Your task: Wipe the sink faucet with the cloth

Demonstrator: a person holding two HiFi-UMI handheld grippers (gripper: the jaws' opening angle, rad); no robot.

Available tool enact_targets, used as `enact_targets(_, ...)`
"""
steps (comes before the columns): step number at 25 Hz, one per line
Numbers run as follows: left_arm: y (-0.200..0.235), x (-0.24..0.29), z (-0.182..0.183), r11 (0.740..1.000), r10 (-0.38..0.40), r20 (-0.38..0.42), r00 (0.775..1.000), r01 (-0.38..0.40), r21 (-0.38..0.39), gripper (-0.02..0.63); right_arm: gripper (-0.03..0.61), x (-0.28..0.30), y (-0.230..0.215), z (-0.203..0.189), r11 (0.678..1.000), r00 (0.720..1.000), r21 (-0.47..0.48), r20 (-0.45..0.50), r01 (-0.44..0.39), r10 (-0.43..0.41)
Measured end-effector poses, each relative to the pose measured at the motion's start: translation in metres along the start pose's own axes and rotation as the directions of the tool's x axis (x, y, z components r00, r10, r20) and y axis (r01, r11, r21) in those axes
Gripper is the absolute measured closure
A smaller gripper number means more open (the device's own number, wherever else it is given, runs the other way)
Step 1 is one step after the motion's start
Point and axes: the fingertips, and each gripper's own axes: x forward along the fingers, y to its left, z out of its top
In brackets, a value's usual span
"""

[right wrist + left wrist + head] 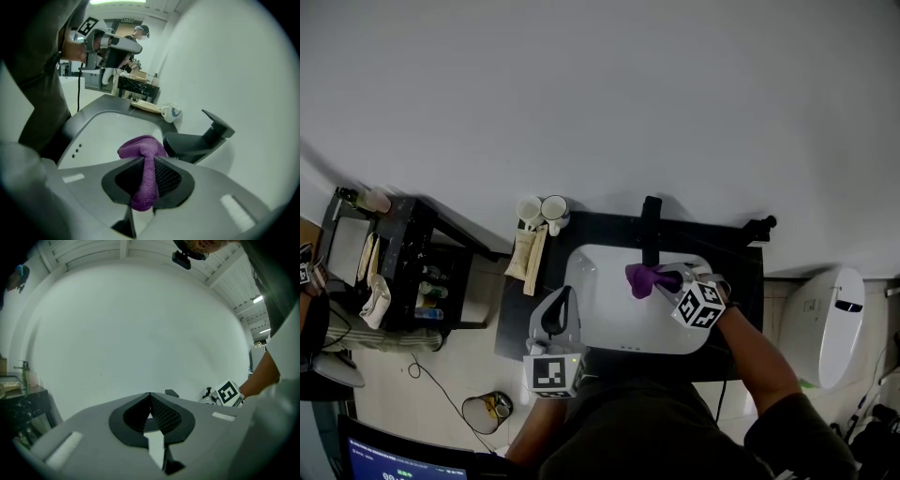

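Right gripper view: right gripper jaws pinch the cloth, bunched just beside the faucet over the sink, likely ready to wipe; left gripper jaws pressed together, empty, parked clear.

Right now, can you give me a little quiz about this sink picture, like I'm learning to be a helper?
1. True or false: the right gripper has its fingers shut on the purple cloth.
2. Pick one: what colour is the faucet? A white, B black, C purple.
3. Fill the gap: the left gripper has its fingers together and holds ____.

Key: 1 true. 2 B. 3 nothing.
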Motion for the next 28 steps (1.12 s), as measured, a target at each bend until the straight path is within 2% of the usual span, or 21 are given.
enact_targets(7, 0.013, 0.003, -0.008, 1.000, 0.026, -0.024, 0.999, -0.026, -0.017, 0.595, 0.523, 0.024, -0.033, -0.016, 0.980, 0.982, -0.049, 0.004, 0.191, -0.191)
enact_targets(13, 0.015, 0.005, -0.013, 1.000, 0.026, -0.045, 0.999, -0.026, -0.003, 0.595, 0.523, 0.028, -0.080, -0.012, 0.919, 0.919, -0.045, 0.075, 0.391, -0.387)
enact_targets(16, 0.018, 0.004, -0.017, 0.999, 0.039, -0.056, 0.998, -0.039, -0.002, 0.595, 0.522, 0.031, -0.103, -0.012, 0.895, 0.893, -0.007, 0.073, 0.445, -0.444)
enact_targets(22, 0.021, 0.007, -0.024, 0.998, 0.058, -0.078, 0.995, -0.060, -0.024, 0.595, 0.522, 0.040, -0.108, -0.013, 0.915, 0.913, 0.011, 0.060, 0.404, -0.404)
enact_targets(28, 0.022, 0.013, -0.020, 0.998, 0.051, -0.069, 0.996, -0.052, -0.019, 0.595, 0.523, 0.073, -0.092, -0.017, 0.962, 0.961, -0.029, -0.044, 0.271, -0.272)
